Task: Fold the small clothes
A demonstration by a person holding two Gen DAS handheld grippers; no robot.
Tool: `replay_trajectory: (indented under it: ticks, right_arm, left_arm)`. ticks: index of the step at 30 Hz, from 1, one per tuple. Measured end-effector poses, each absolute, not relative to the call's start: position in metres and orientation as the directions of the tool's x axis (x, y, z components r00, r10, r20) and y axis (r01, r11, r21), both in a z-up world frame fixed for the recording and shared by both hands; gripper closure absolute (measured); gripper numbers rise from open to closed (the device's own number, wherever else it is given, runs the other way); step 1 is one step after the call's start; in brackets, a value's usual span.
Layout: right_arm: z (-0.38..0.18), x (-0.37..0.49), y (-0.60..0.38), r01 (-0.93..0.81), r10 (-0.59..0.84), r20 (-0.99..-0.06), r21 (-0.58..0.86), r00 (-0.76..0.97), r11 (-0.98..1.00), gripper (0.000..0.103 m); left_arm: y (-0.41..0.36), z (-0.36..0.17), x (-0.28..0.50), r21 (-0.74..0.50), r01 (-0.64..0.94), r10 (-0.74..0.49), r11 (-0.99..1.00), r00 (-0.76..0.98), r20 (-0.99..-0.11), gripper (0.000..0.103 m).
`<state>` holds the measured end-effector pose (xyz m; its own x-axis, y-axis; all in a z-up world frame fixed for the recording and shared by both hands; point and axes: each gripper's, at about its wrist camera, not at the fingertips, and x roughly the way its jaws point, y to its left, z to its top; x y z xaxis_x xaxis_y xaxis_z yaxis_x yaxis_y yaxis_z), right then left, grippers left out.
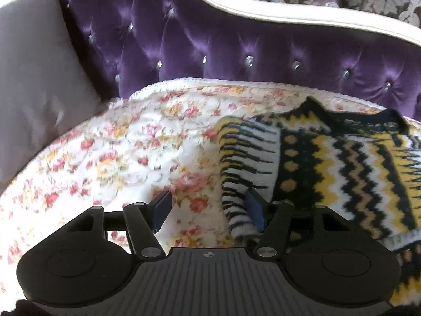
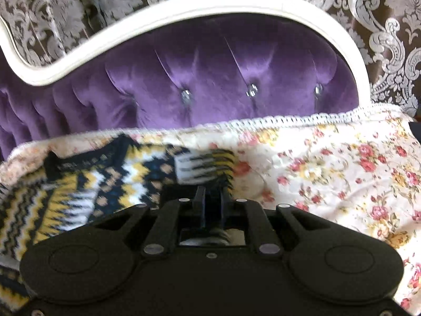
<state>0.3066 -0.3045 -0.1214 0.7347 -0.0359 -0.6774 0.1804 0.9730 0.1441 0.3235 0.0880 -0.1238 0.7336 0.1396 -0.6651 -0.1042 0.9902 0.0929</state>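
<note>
Home sitting room: tufted purple sofa (image 1: pixel 236 39), damask curtains (image 2: pixel 381 26).

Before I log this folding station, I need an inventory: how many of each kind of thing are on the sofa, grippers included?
Knitted sweaters: 1
Floral covers: 1
Grey cushions: 1
Grippers: 2, left gripper and right gripper
Total: 5
</note>
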Motion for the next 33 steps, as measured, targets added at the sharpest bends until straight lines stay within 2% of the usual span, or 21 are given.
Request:
replay_trajectory:
  ticks: [2,5,8,10,12,14,16,19,22,24,26,29,33]
  right_arm:
    - [-0.127,0.307,-0.304,0.177,-0.034,-0.684,0.14,0.729,0.974,0.085]
    - [-0.129,0.306,-0.303,0.173,-0.045,-0.687,0.12,0.725,0.978,0.082]
    - [-0.128,0.305,-0.305,0.183,-0.057,-0.69,0.11,0.722,0.977,0.075]
    - [-0.126,0.302,-0.307,0.203,-0.075,-0.685,0.108,0.724,0.973,0.063]
    - [-0.12,0.295,-0.306,0.23,-0.107,-0.66,0.102,0.743,0.968,0.061]
    - [-0.112,0.286,-0.303,0.241,-0.124,-0.624,0.105,0.771,0.965,0.052]
    - [-0.109,0.278,-0.296,0.237,-0.13,-0.586,0.11,0.8,0.965,0.02]
    - [-0.105,0.275,-0.278,0.208,-0.13,-0.546,0.083,0.827,0.975,0.02]
    - [-0.109,0.282,-0.254,0.143,-0.097,-0.546,0.042,0.832,0.989,0.014]
    - [-0.115,0.289,-0.243,0.114,-0.089,-0.562,0.009,0.822,0.993,0.013]
    - [-0.124,0.297,-0.238,0.109,-0.096,-0.589,-0.014,0.803,0.994,0.013]
    - [-0.14,0.302,-0.245,0.143,-0.118,-0.624,-0.01,0.773,0.99,0.012]
    - [-0.149,0.303,-0.268,0.186,-0.068,-0.654,0.113,0.754,0.976,0.005]
  left_arm:
    - [0.095,-0.125,0.324,0.068,-0.131,0.143,0.989,0.729,-0.67,0.032]
    - [0.101,-0.124,0.323,0.04,-0.139,0.129,0.99,0.725,-0.677,0.032]
    - [0.102,-0.12,0.322,0.025,-0.141,0.121,0.99,0.732,-0.67,0.032]
    - [0.105,-0.115,0.32,-0.012,-0.144,0.1,0.99,0.746,-0.658,0.033]
    - [0.107,-0.112,0.318,-0.051,-0.135,0.069,0.99,0.753,-0.654,0.033]
    - [0.103,-0.112,0.319,-0.037,-0.12,0.066,0.992,0.748,-0.661,0.032]
    - [0.093,-0.112,0.319,0.015,-0.099,0.085,0.995,0.754,-0.652,0.031]
    - [0.081,-0.11,0.318,0.057,-0.078,0.096,0.995,0.77,-0.63,0.03]
    - [0.072,-0.114,0.32,0.077,-0.04,0.079,0.996,0.771,-0.632,0.018]
    - [0.071,-0.123,0.323,0.109,-0.032,0.096,0.994,0.749,-0.656,0.014]
    - [0.079,-0.13,0.326,0.078,-0.046,0.086,0.996,0.743,-0.664,0.001]
    - [0.094,-0.135,0.329,-0.017,-0.07,0.04,0.997,0.731,-0.681,0.0]
    - [0.093,-0.135,0.327,-0.009,-0.068,0.044,0.998,0.739,-0.672,0.0]
